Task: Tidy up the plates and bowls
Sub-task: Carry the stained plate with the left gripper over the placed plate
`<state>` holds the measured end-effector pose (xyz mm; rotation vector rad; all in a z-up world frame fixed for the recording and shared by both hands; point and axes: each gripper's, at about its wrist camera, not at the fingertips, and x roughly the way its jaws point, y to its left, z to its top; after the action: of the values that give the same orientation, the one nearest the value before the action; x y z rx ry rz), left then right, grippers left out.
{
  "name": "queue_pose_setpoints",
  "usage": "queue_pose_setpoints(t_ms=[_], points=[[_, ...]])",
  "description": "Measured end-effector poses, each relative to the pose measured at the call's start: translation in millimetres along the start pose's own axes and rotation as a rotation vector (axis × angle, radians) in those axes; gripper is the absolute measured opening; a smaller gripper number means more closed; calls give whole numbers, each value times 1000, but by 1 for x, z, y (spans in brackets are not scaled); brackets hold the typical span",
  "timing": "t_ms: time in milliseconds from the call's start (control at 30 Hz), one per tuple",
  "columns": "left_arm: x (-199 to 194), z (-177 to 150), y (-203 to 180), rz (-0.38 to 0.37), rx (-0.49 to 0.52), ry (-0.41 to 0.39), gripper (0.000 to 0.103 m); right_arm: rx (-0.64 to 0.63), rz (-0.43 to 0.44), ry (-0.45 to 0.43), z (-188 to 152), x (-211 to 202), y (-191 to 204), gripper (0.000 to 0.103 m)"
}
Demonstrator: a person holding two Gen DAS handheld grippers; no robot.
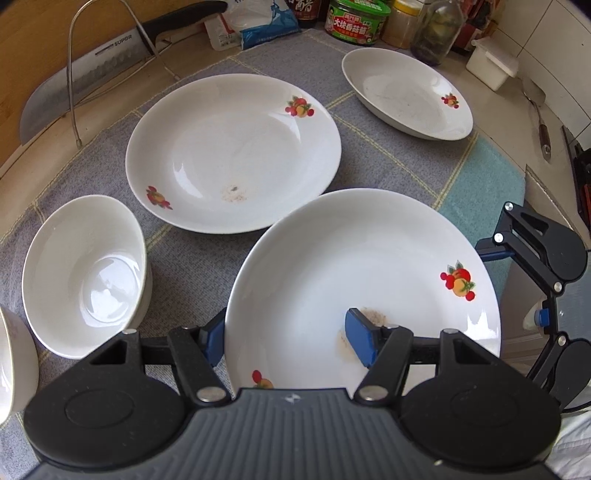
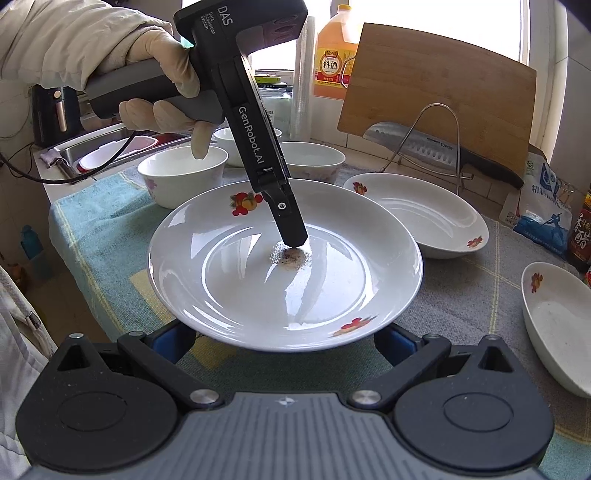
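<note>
My left gripper [image 1: 286,339] is shut on the near rim of a white plate [image 1: 369,258] with fruit prints, one blue pad inside the dish and the other outside the rim. The plate hangs tilted over the cloth and overlaps a second fruit-print plate [image 1: 232,155]. In the right wrist view the same held plate [image 2: 258,288] fills the middle, with the left gripper's finger [image 2: 291,229] pressed on its stained bottom. My right gripper [image 2: 284,343] is open, its blue pads spread wide below the plate's near edge, apart from it. A white bowl [image 1: 85,266] stands at the left.
A third dish [image 1: 406,92] lies at the back right, and another bowl's edge [image 1: 11,362] shows far left. More bowls [image 2: 184,173] stand behind the plate. A cleaver in a wire rack [image 2: 424,147], a cutting board [image 2: 436,81], jars and bottles [image 1: 354,22] line the counter's back.
</note>
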<state>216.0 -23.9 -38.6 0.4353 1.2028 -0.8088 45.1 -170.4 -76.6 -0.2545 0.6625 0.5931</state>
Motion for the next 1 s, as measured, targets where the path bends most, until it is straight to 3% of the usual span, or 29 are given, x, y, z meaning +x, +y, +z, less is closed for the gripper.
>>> queue_pose_setpoints(t_ms=[400, 1000], points=[[0, 64, -31, -4, 77, -42, 64, -8, -70, -9, 3, -26, -51, 103], [45, 164, -87, -78, 230, -54, 64, 94, -226, 7, -21, -59, -123, 103]])
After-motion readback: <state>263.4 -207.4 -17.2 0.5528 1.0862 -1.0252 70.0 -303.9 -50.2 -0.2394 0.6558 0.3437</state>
